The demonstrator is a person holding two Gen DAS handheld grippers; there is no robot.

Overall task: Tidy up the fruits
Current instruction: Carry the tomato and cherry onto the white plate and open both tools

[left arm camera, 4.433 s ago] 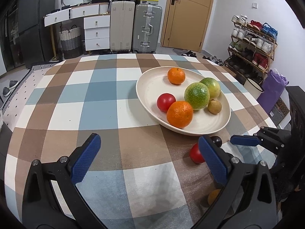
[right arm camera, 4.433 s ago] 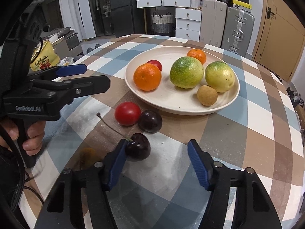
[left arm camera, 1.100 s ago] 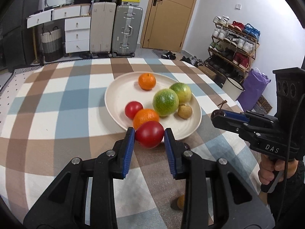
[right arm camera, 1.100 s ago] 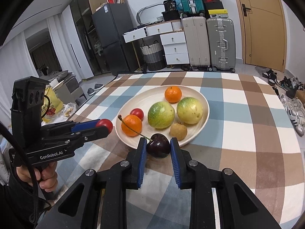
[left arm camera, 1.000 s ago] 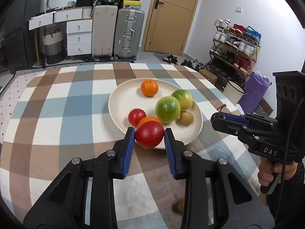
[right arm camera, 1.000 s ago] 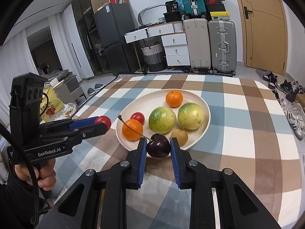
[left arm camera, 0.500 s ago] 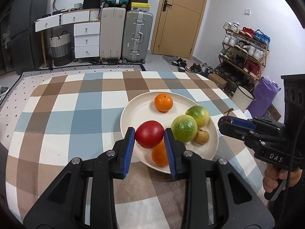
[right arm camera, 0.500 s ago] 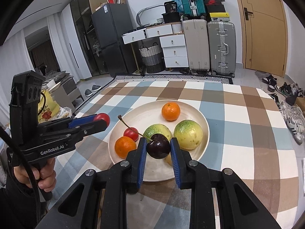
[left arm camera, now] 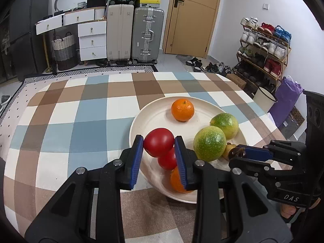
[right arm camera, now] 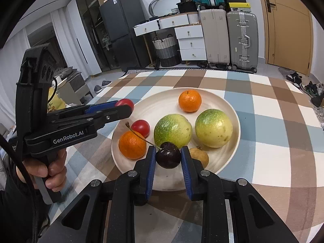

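Two grippers, both loaded: left gripper (left arm camera: pixel 159 148) clamped on a red tomato (left arm camera: pixel 159 142), held above the near-left part of the cream plate (left arm camera: pixel 154 113); right gripper (right arm camera: pixel 168 160) pinching a dark cherry (right arm camera: pixel 168 155) over the plate's near rim. On the plate: two oranges, two green fruits, another tomato (right arm camera: pixel 140 127), one small brown fruit.

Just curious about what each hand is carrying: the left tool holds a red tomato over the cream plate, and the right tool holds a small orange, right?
Not quite. The right tool grips a dark cherry with a long stem, as the right wrist view shows. The left tool does hold the red tomato over the cream plate.
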